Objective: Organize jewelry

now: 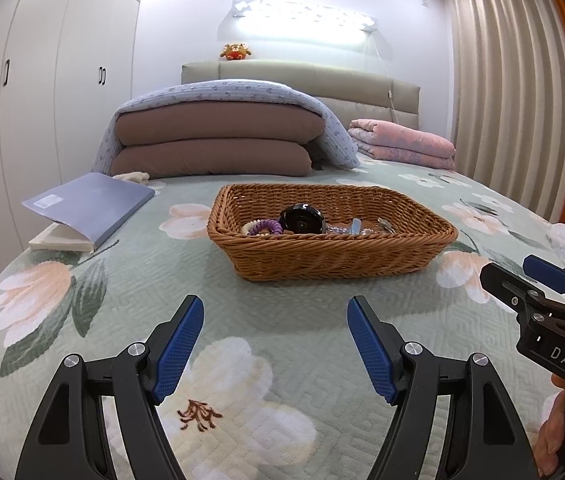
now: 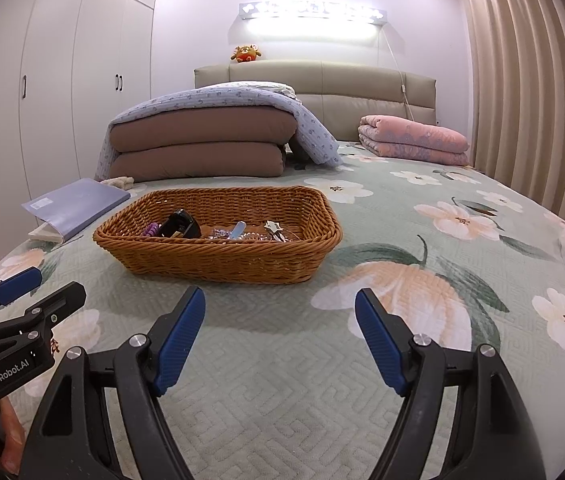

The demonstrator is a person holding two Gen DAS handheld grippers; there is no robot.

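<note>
Basket (image 1: 334, 256) w/ watch (image 1: 302, 219), small jewelry indistinct, left gripper (image 1: 275, 346) & right gripper (image 2: 280, 344) jaws spread, empty.

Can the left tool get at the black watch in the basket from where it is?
Probably yes. The left tool is open with bare bedspread ahead; the black watch sits atop the basket contents, so it must clear the near rim.

Bright wall light (image 1: 302, 20) w/ glare, soft shadows, fisheye edge warp, corners maybe vignetted
</note>
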